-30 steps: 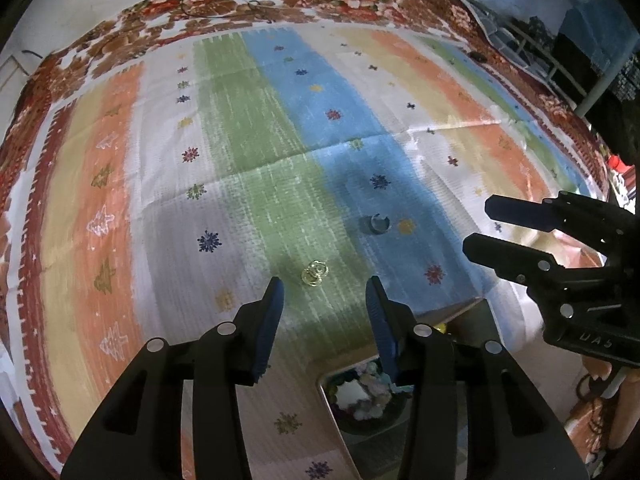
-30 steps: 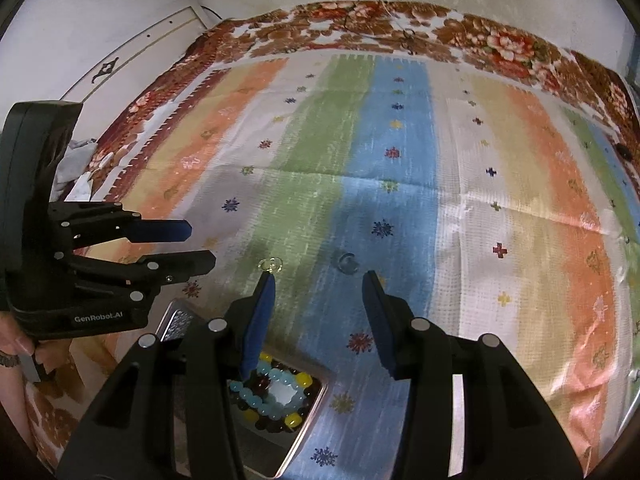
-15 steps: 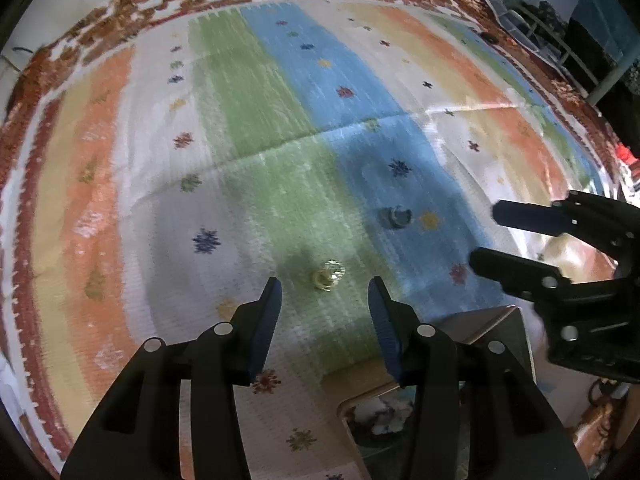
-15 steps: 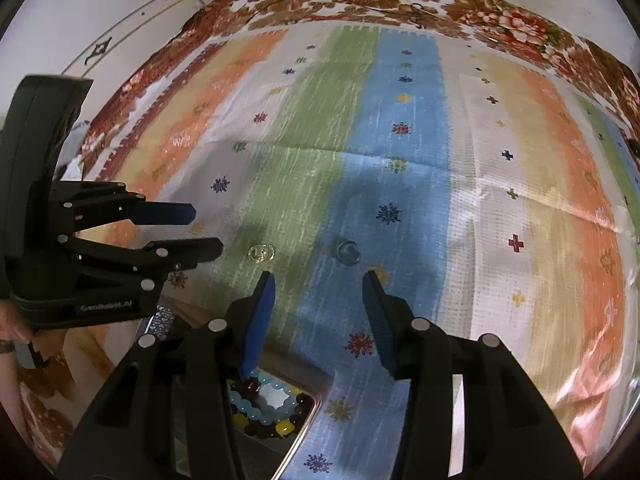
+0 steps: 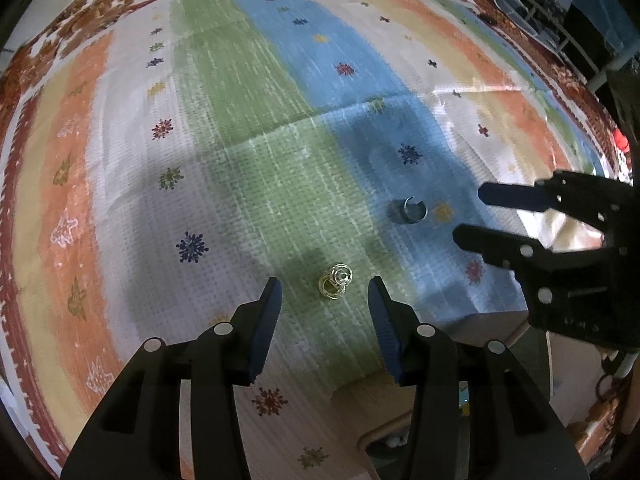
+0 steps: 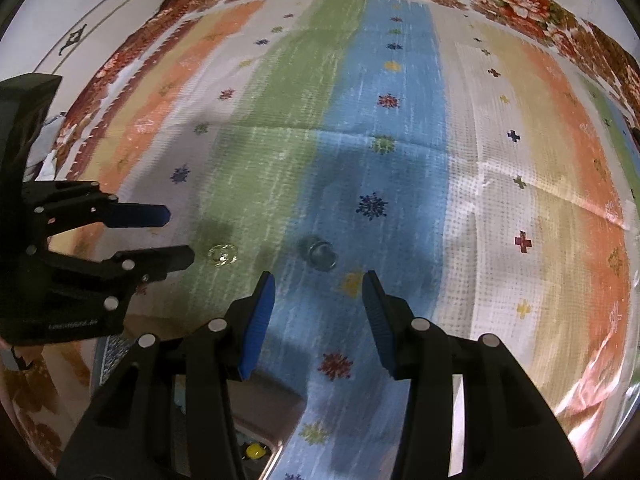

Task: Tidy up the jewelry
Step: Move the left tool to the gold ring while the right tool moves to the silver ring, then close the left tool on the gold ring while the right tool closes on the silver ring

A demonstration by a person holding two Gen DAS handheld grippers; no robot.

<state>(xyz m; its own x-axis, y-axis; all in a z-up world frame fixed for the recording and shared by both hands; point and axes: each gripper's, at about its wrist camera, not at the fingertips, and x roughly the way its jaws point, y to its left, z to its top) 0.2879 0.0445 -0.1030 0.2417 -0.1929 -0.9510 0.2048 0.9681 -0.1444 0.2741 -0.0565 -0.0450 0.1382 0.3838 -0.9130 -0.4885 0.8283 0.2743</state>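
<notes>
A small gold ring piece (image 5: pixel 336 281) lies on the green stripe of the cloth, just ahead of my open, empty left gripper (image 5: pixel 323 295). It also shows in the right wrist view (image 6: pixel 222 255), just off the left gripper's tips (image 6: pixel 180 236). A silver open ring (image 5: pixel 409 211) lies on the blue stripe, ahead of my open, empty right gripper (image 6: pixel 318 292), where it looks blurred (image 6: pixel 320 254). The right gripper also shows in the left wrist view (image 5: pixel 474 216).
A striped, flower-bordered cloth (image 5: pixel 240 100) covers the table. A jewelry box (image 6: pixel 264 416) holding beads lies below both grippers at the near edge; its corner shows in the left wrist view (image 5: pixel 392 440). A wall panel (image 6: pixel 100 20) stands at far left.
Both grippers have moved forward and lower over the cloth. The gold piece now sits near the left fingertips and the silver ring near the right fingertips. The box has slid mostly out of view.
</notes>
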